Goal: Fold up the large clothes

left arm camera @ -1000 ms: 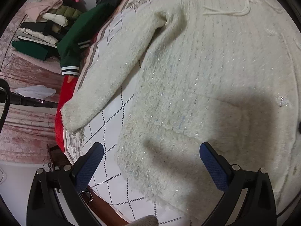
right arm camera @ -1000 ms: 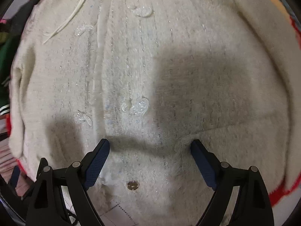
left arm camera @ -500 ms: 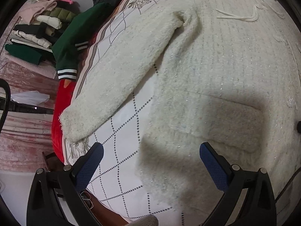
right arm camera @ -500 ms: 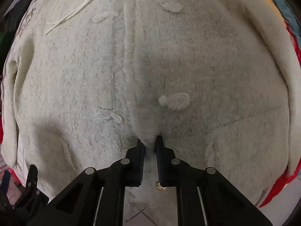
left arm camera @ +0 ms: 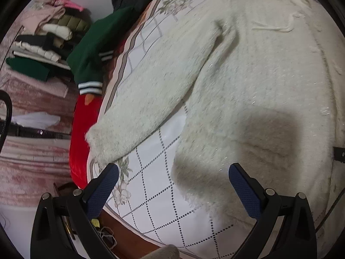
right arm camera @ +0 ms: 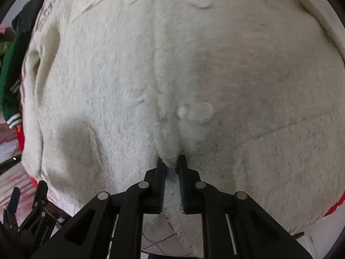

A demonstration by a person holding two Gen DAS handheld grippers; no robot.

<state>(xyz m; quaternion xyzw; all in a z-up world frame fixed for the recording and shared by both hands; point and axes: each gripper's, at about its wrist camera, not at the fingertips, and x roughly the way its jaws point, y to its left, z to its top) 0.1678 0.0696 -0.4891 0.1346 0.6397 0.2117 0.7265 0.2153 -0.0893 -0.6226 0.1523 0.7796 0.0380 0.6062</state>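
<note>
A large fuzzy cream cardigan (left arm camera: 248,82) lies spread flat on a white quilt with a dotted diamond pattern (left arm camera: 155,192). Its left sleeve (left arm camera: 151,99) stretches down toward the quilt's left edge. My left gripper (left arm camera: 172,177) is open and empty, hovering above the cardigan's lower left hem corner. In the right wrist view the cardigan (right arm camera: 248,69) fills the frame. My right gripper (right arm camera: 171,164) is shut on the bottom hem at the front button band, just below a fabric button loop (right arm camera: 195,111).
A dark green jacket with striped cuffs (left arm camera: 92,56) lies at the quilt's far left edge over red bedding (left arm camera: 84,129). A stack of folded clothes (left arm camera: 43,38) sits further left. My left gripper shows at the lower left of the right wrist view (right arm camera: 25,213).
My right gripper closed on the cardigan's bottom hem at the button band and keeps its hold. My left gripper has shifted left along the hem, showing more bare quilt below it.
</note>
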